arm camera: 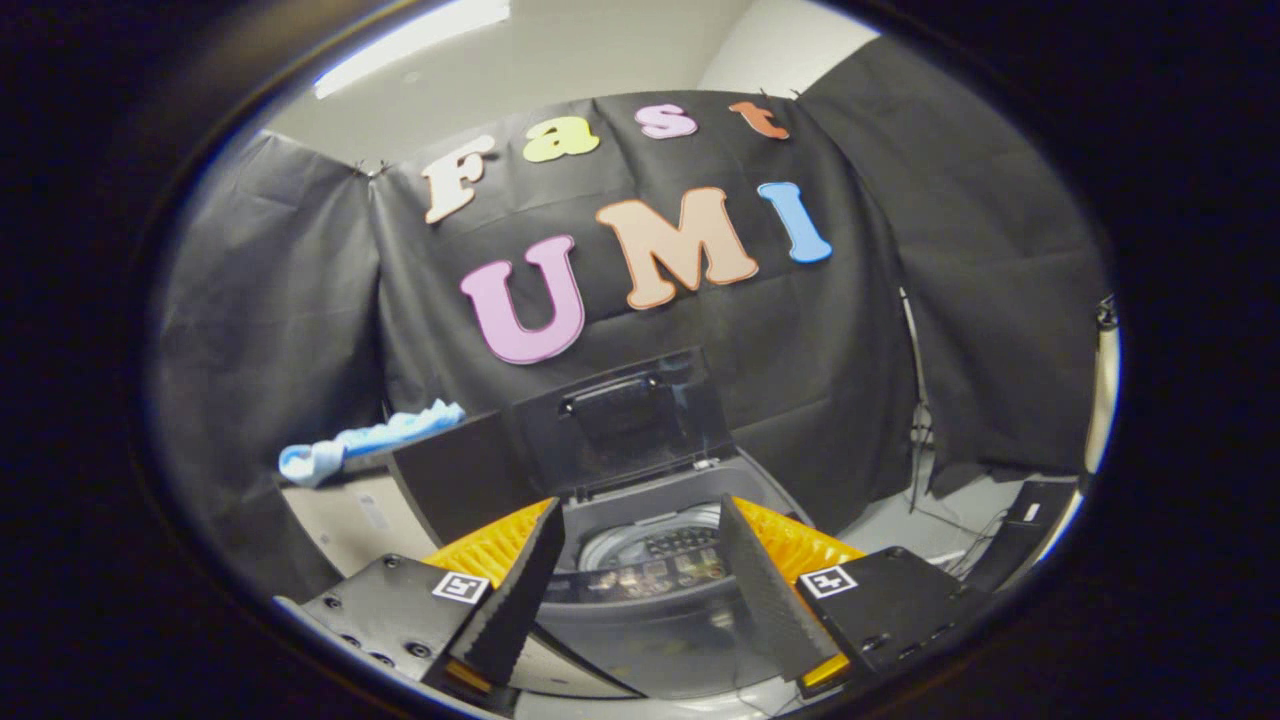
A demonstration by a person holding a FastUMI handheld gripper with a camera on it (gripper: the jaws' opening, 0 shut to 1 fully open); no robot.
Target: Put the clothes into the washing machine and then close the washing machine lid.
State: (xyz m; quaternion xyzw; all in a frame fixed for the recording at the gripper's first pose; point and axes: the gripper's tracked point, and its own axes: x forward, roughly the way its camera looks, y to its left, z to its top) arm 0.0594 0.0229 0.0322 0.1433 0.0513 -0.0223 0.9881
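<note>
A small grey washing machine stands just ahead of my fingers. Its dark lid is raised upright at the back, with a handle near its top. The round drum opening shows between my fingers, and a control strip runs along its near rim. A light blue cloth lies on a surface behind and to the left of the machine, well beyond my left finger. My gripper is open, its two fingers spread wide on either side of the drum opening with nothing between them.
A dark panel stands left of the machine, beside the lid. A pale surface lies under the blue cloth. Cables and a dark device sit on the floor to the right, by the black cloth wall.
</note>
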